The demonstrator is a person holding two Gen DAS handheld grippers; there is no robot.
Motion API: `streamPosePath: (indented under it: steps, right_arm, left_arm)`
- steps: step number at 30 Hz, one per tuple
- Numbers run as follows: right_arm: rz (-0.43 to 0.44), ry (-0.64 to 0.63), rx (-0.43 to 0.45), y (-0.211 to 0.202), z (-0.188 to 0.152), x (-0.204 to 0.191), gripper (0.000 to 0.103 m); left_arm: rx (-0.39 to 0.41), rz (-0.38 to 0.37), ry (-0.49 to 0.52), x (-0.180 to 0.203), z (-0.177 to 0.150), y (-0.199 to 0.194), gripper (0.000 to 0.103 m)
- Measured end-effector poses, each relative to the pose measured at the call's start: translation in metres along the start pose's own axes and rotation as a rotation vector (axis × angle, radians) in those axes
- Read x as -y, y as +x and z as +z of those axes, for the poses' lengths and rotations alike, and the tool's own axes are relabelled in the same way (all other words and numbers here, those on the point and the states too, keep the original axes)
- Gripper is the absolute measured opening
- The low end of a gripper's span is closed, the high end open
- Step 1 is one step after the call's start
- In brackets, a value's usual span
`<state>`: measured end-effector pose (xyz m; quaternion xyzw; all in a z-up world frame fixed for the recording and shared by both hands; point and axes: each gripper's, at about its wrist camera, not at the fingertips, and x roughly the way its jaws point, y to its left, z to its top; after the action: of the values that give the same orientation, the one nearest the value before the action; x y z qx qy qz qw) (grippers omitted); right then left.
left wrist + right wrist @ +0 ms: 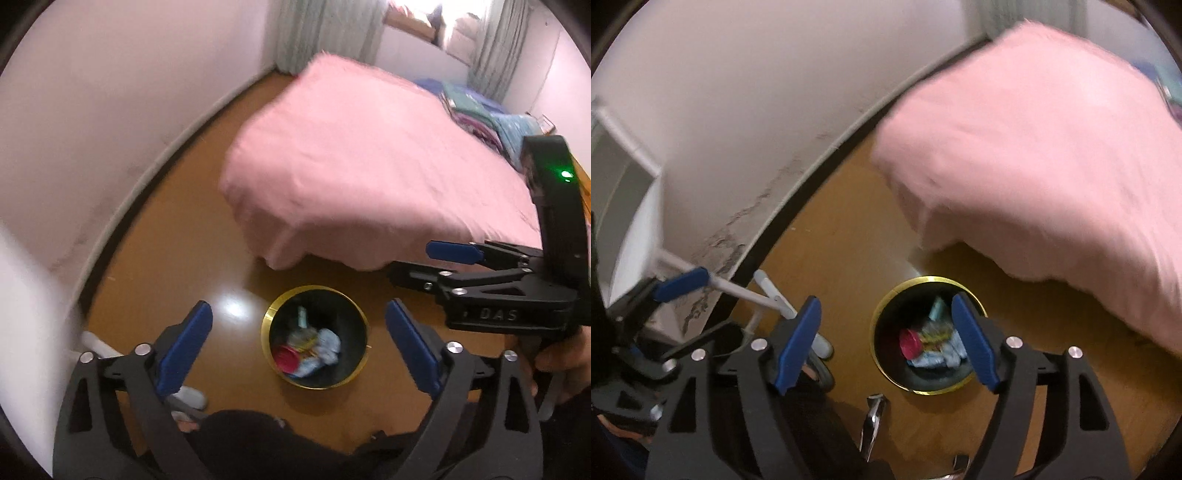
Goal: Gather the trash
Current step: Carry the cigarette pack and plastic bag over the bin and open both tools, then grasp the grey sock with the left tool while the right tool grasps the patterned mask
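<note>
Lying in the bin below, the trash clears both wide-open, empty tongs.

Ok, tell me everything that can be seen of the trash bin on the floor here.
The trash bin is a small round can, seen from above, with a shiny gold-coloured rim and a black inside. It stands upright and open, with no lid, on the brown wooden floor, near the corner of the pink bed cover but apart from it. Inside lies a loose pile: something red and round, pale blue crumpled pieces and a colourful wrapper. Nothing outside touches it; neither tool reaches it.
</note>
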<state>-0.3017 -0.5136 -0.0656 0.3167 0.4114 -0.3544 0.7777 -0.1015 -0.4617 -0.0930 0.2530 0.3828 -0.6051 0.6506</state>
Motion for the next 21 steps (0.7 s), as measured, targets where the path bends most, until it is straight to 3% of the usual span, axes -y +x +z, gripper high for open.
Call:
streamPosePath:
  steps: [4,9,15,18,21]
  right_arm:
    - [0.104,-0.178,0.047,-0.014,0.017,-0.089,0.077]
    - [0.302,-0.453,0.023,-0.012,0.01,-0.236,0.077]
    - [0.525,-0.732,-0.109,0.005,-0.042,-0.399,0.077]
    - [0.572,-0.844,-0.167,0.011,-0.075,-0.458,0.077]
    - [0.595,-0.915,-0.212,0.019,-0.097,-0.498,0.077]
  left_arm:
    - [0.071,0.138,-0.042,-0.042,-0.018,-0.074,0.093]
    - [0.11,0.343,-0.251,-0.135,-0.078,-0.172,0.093]
    - [0.113,0.61,-0.501,-0.227,-0.179,-0.28,0.093]
    - [0.099,0.707,-0.622,-0.257,-0.236,-0.322,0.093]
    - [0.082,0.753,-0.695,-0.267,-0.279,-0.344,0.093]
